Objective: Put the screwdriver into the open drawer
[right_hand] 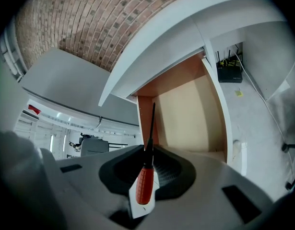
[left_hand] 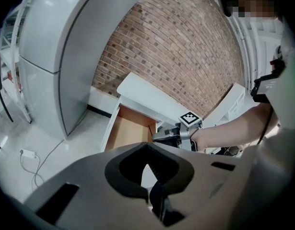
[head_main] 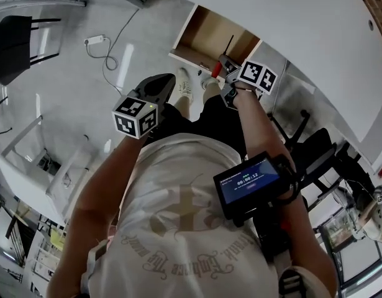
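one white corded block (head_main: 96,40), perhaps a charger, lies beside the open drawer (head_main: 215,33).

Red-handled screwdriver (right_hand: 146,181), tan wooden drawer (right_hand: 185,114), red-brown brick wall (right_hand: 89,23)

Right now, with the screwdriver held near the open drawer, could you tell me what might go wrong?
The screwdriver is gripped only by its red handle in the right gripper, so the long shaft could swivel or slip.
In the right gripper view its tip lines up with the side wall of the drawer, just under the tabletop, and may knock there instead of going in.
Dropped short, it could land by the person's shoes.
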